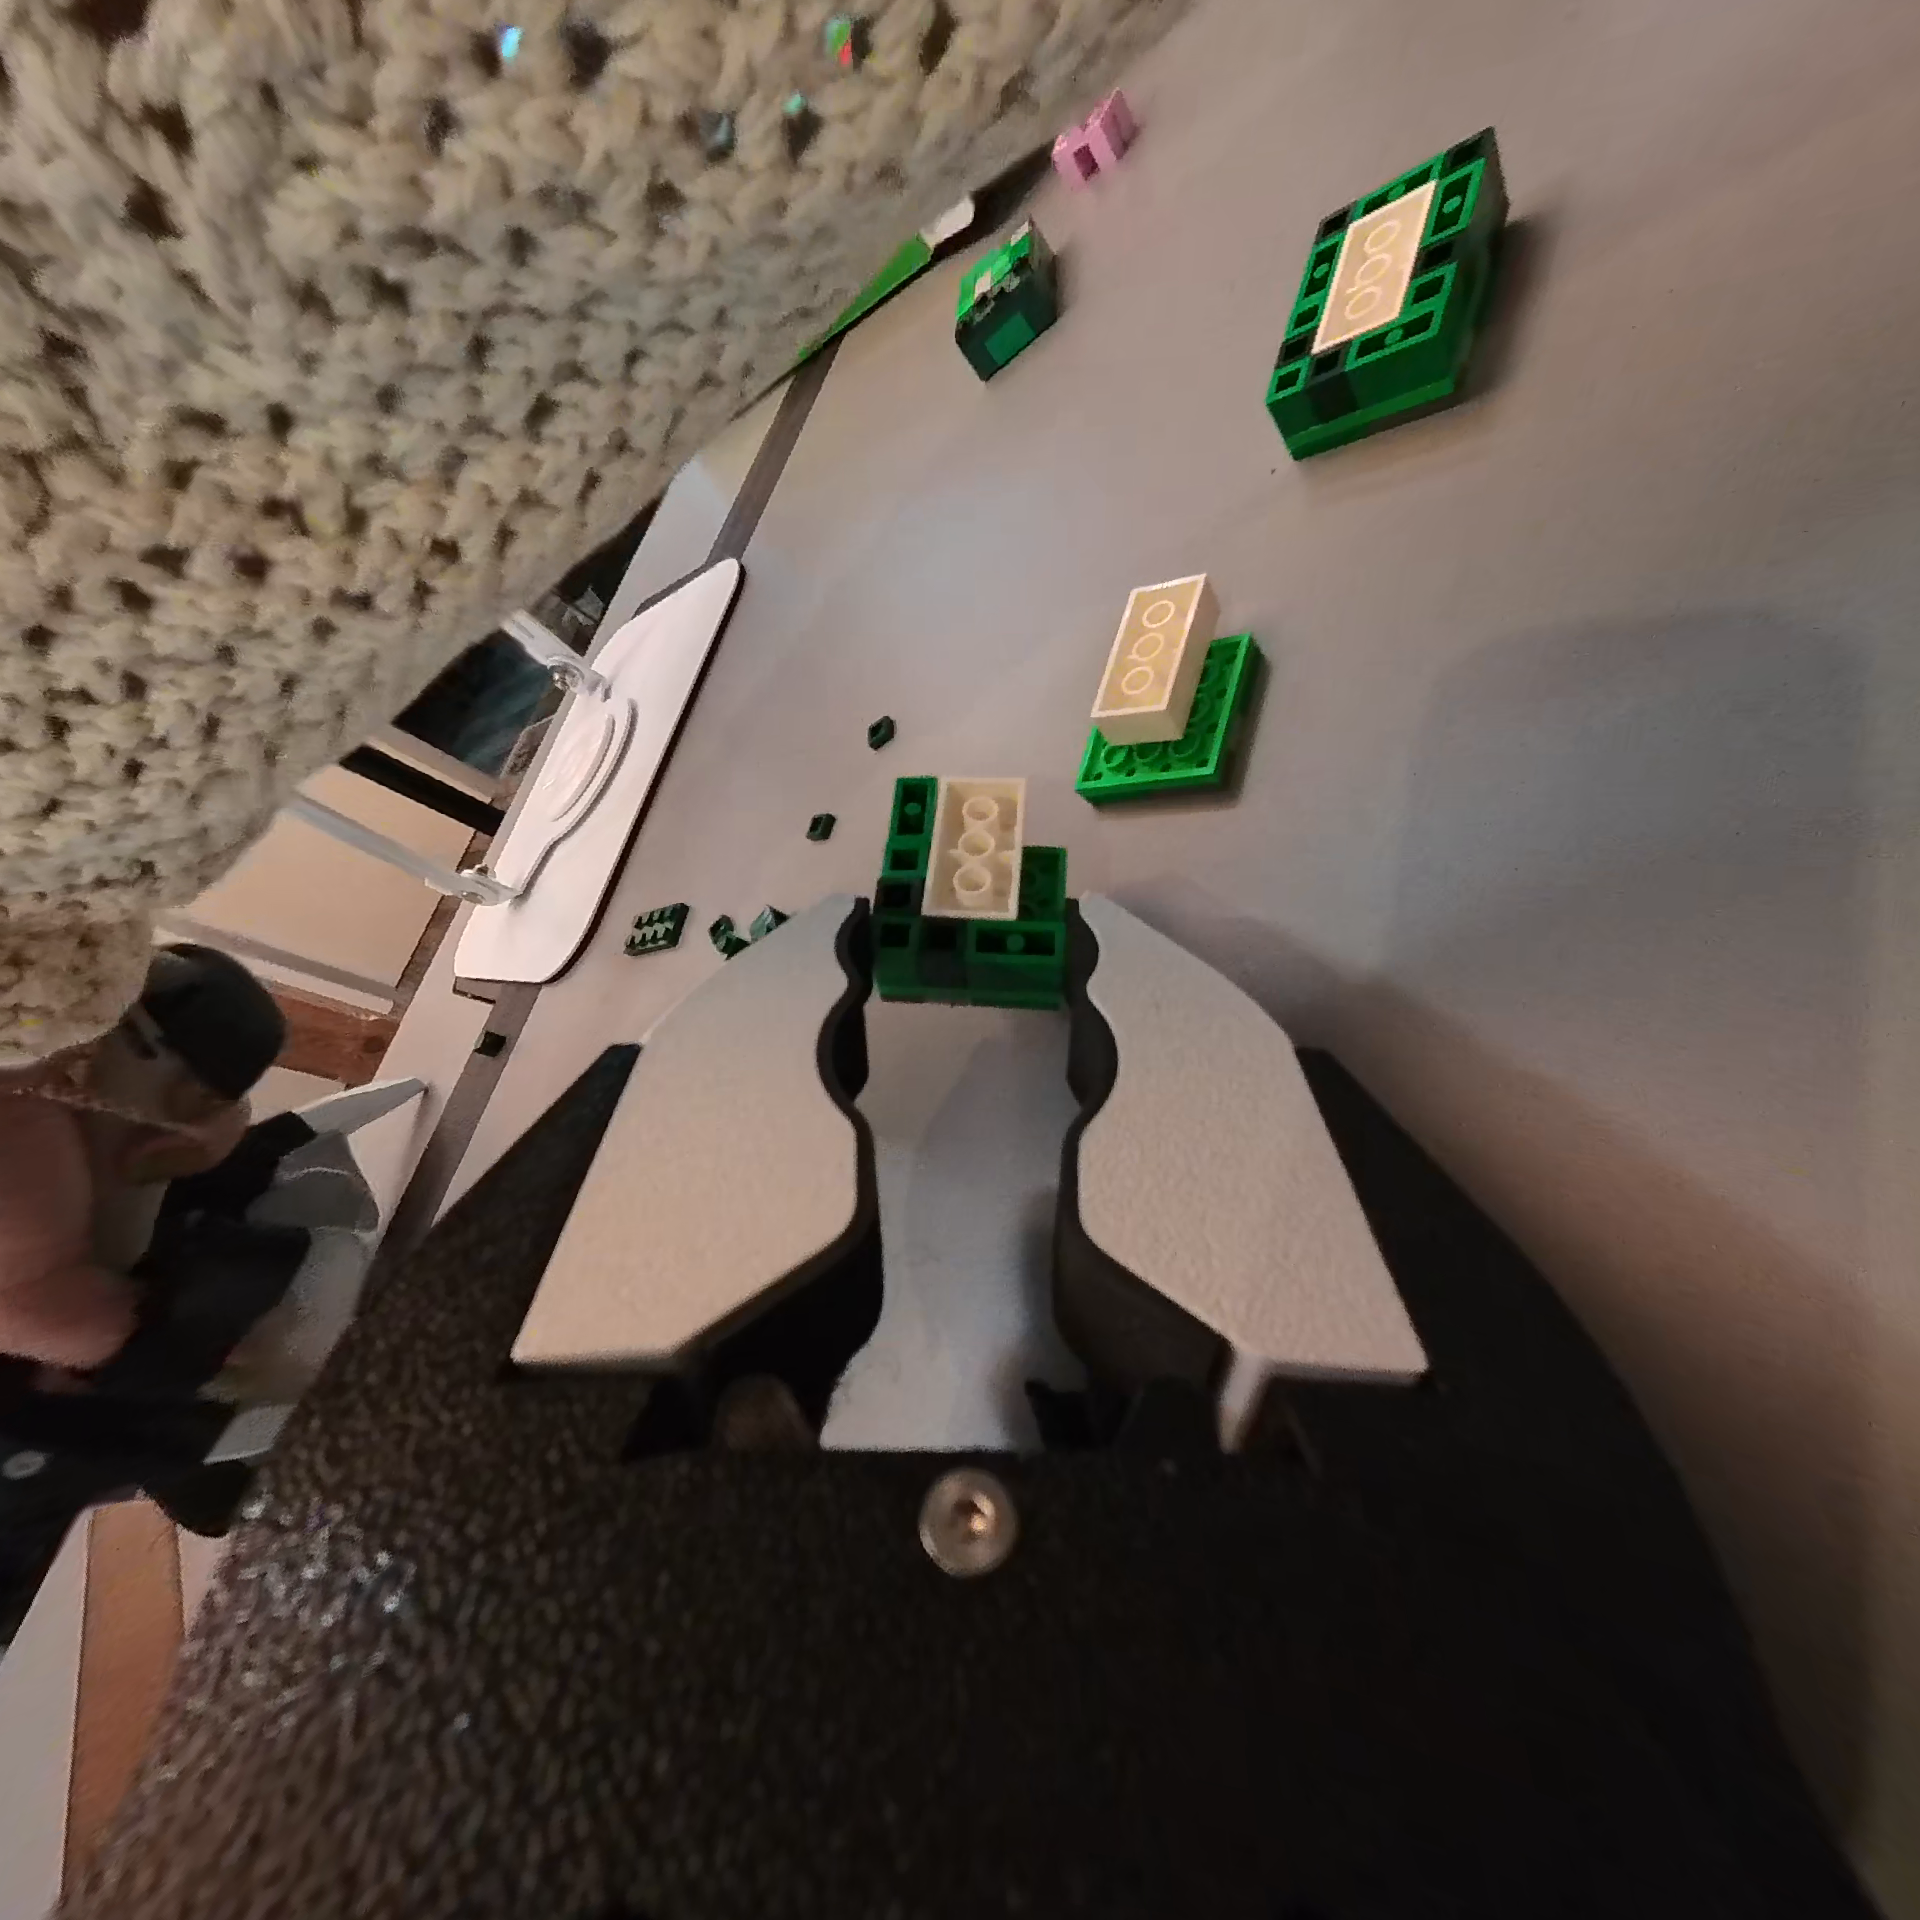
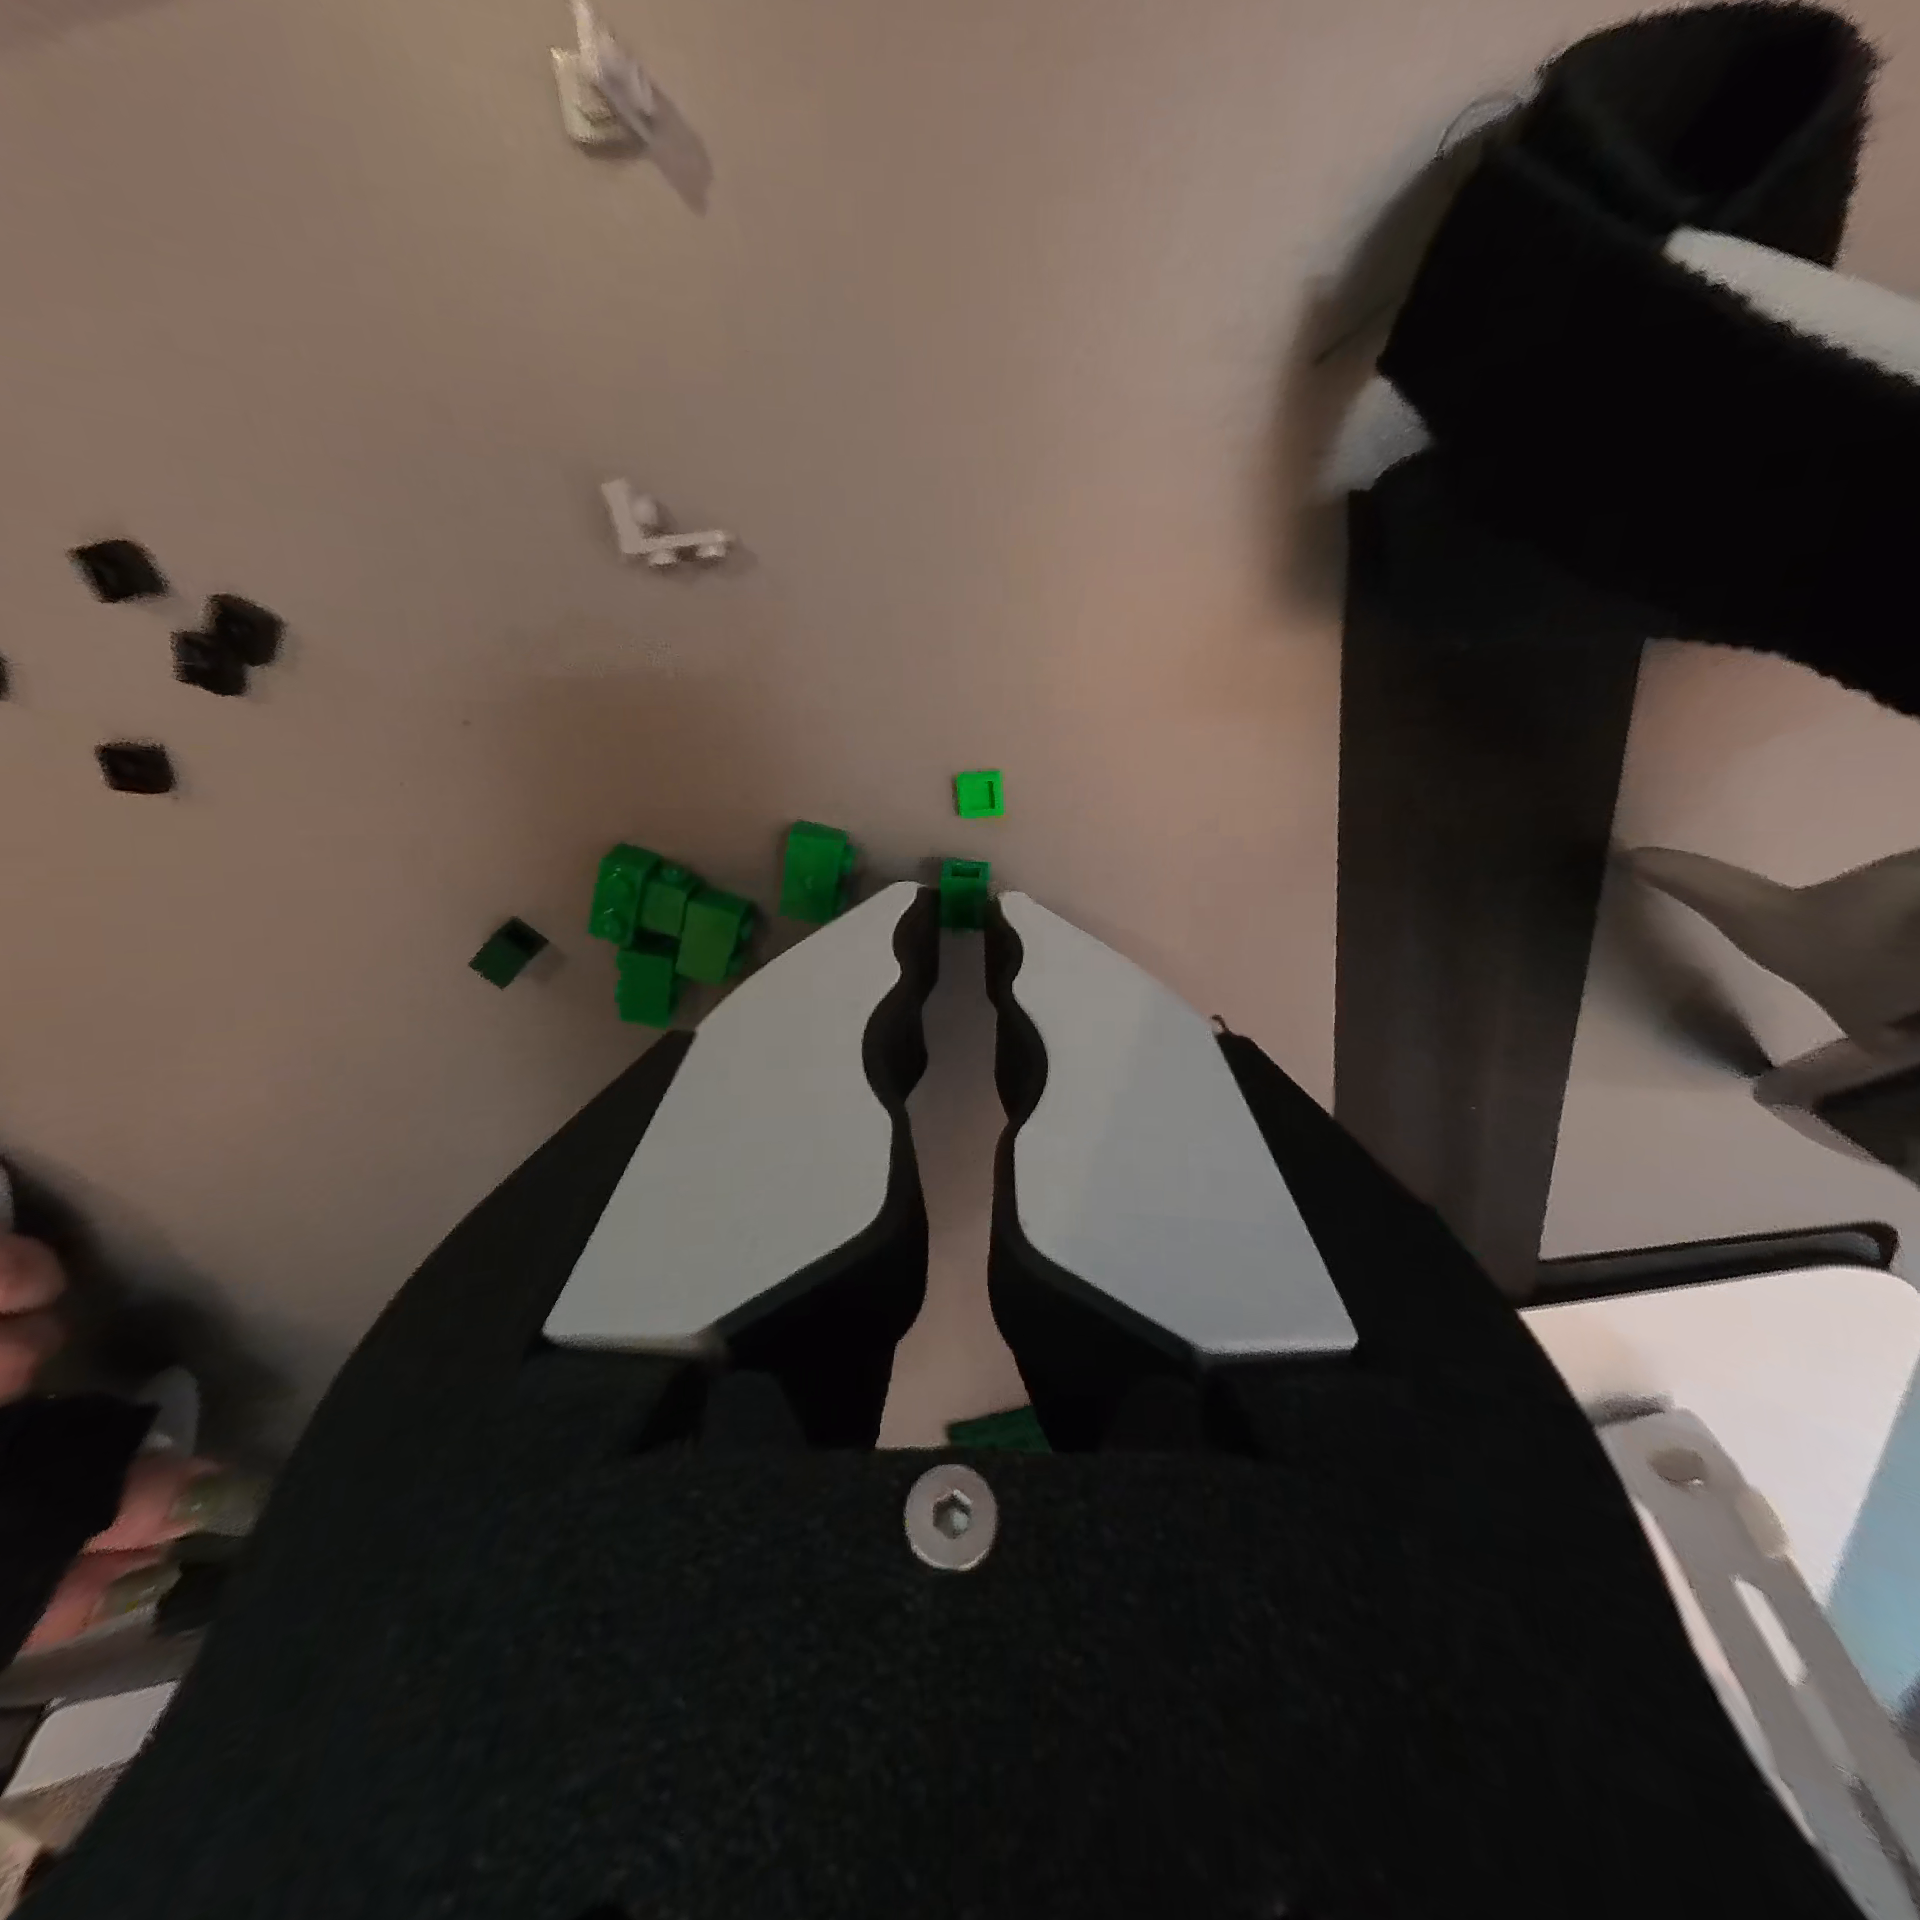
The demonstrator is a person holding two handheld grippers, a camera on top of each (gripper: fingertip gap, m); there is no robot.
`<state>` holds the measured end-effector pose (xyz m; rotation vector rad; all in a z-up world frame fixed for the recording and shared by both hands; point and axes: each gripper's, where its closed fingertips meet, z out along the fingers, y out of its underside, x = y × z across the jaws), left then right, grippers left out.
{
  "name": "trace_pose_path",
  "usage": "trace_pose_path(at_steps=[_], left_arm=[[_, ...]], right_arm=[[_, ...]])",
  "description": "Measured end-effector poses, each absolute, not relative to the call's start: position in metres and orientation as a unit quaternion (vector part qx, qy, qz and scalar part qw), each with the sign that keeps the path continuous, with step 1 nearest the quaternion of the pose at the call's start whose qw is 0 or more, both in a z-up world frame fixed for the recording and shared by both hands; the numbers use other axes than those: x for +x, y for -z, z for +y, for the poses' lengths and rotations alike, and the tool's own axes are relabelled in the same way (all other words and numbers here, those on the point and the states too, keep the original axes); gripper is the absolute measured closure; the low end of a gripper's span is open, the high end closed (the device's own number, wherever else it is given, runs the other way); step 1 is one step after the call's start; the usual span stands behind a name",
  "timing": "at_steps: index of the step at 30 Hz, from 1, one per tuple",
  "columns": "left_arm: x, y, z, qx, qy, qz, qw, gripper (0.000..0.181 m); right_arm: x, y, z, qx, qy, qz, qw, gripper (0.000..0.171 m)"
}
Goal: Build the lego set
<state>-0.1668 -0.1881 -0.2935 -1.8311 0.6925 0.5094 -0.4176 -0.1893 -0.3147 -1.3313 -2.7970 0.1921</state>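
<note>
In the left wrist view my left gripper [image 1: 968, 940] is shut on a green lego assembly [image 1: 966, 961] with a cream brick [image 1: 975, 847] set into it, both pads pressed on its sides. Beyond it lie a cream brick on a green plate [image 1: 1169, 707] and a larger green frame around a cream brick [image 1: 1387, 301]. In the right wrist view my right gripper [image 2: 961, 904] is shut on a small green brick [image 2: 962, 896] just above the table. A bright green tile [image 2: 979, 796] lies just beyond it, and a pile of green bricks [image 2: 665, 930] sits to the left.
A small green and black block [image 1: 1006, 301], a pink piece [image 1: 1096, 140] and loose dark green pieces [image 1: 657, 927] lie on the grey table. A white plate [image 1: 592, 769] and a knitted sleeve [image 1: 312, 364] are at left. Black pieces [image 2: 213, 644], white pieces [image 2: 665, 530] and a dark post [image 2: 1475, 831] show in the right wrist view. Tip to tip, the grippers are about 25 centimetres apart.
</note>
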Motion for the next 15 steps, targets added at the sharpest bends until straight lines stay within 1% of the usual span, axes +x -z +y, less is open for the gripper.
trace_pose_path(at_steps=[4, 7, 10, 12, 14, 15], left_arm=[[-0.169, 0.283, -0.190, -0.765, -0.181, 0.264, 0.558, 0.146], [-0.174, 0.270, -0.193, -0.761, -0.145, 0.225, 0.591, 0.146], [-0.180, 0.259, -0.196, -0.755, -0.114, 0.184, 0.619, 0.147], [-0.182, 0.253, -0.196, -0.751, -0.097, 0.160, 0.633, 0.147], [-0.180, 0.251, -0.196, -0.750, -0.086, 0.144, 0.640, 0.147], [-0.179, 0.250, -0.195, -0.751, -0.088, 0.138, 0.640, 0.147]], right_arm=[[-0.398, 0.278, -0.206, -0.405, -0.188, -0.894, 0.026, 0.163], [-0.355, 0.231, -0.220, -0.348, -0.331, -0.876, 0.048, 0.163], [-0.291, 0.186, -0.218, -0.286, -0.453, -0.838, 0.101, 0.163], [-0.246, 0.166, -0.209, -0.247, -0.505, -0.811, 0.161, 0.163], [-0.204, 0.160, -0.196, -0.239, -0.525, -0.789, 0.211, 0.164], [-0.182, 0.163, -0.190, -0.243, -0.527, -0.785, 0.218, 0.164]])
